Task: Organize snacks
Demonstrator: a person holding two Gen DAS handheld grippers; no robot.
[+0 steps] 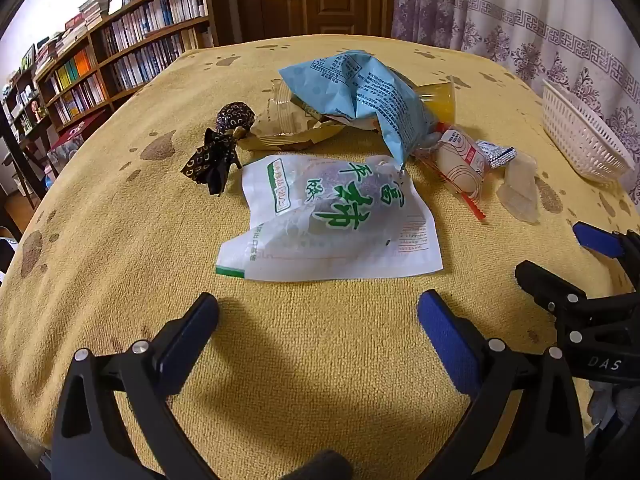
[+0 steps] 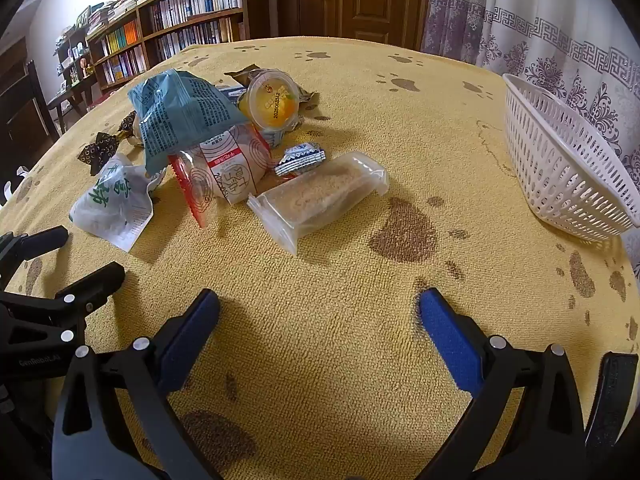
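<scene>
- Left gripper (image 1: 318, 312): jaws held wide apart, nothing between them; poised over bare yellow cloth (image 1: 120, 240).
- Right gripper (image 2: 319, 310): jaws likewise wide apart and empty.
- Snacks are heaped mid-table: white bag (image 1: 332, 220) nearest the left gripper, blue bag (image 1: 360, 96) lying on the pile behind it.
- Clear packet (image 2: 320, 196) is seen nearest the right gripper.
- White basket (image 2: 560, 160) is placed well apart, at the right.
</scene>
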